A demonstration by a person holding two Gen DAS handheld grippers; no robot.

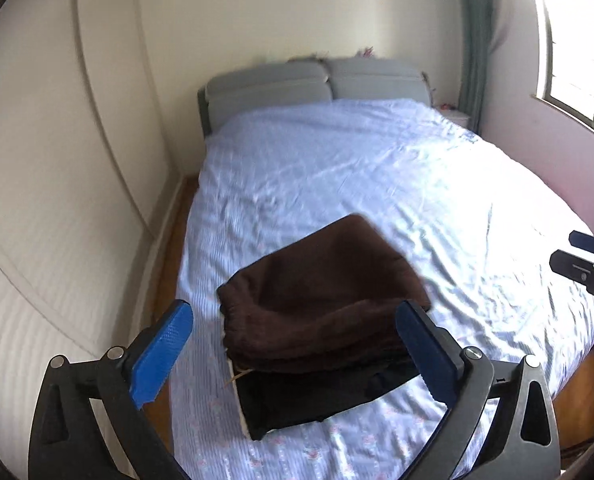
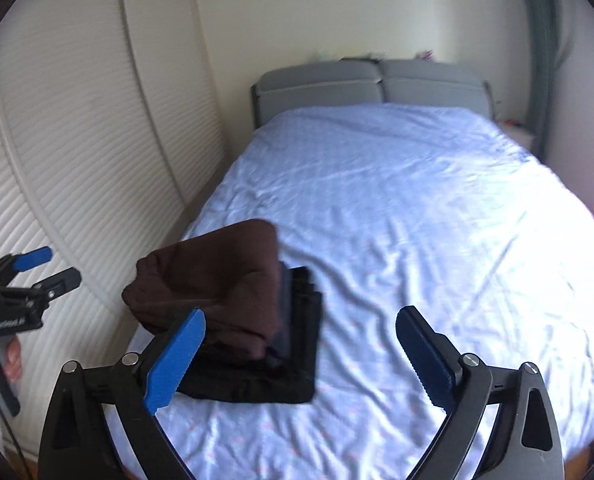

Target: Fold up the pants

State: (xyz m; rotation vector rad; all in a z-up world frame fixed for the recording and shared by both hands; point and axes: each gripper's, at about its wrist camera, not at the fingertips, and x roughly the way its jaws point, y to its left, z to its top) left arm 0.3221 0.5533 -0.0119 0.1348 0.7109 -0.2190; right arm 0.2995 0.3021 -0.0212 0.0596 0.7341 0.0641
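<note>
Folded dark brown pants (image 1: 321,300) lie on top of a stack of folded black and navy garments (image 1: 317,400) at the near left corner of the bed. The brown pants also show in the right wrist view (image 2: 213,292), on the dark stack (image 2: 273,376). My left gripper (image 1: 293,352) is open and empty, held above the stack. My right gripper (image 2: 301,360) is open and empty, over the sheet to the right of the stack. The right gripper shows at the left wrist view's right edge (image 1: 577,256). The left gripper shows at the right wrist view's left edge (image 2: 53,268).
The bed has a wrinkled light blue sheet (image 1: 377,184) and a grey padded headboard (image 1: 317,84). A white louvred wardrobe (image 2: 77,160) stands along the left side. A window (image 1: 577,68) and green curtain (image 1: 473,32) are at the right. Wooden floor (image 1: 177,216) runs beside the bed.
</note>
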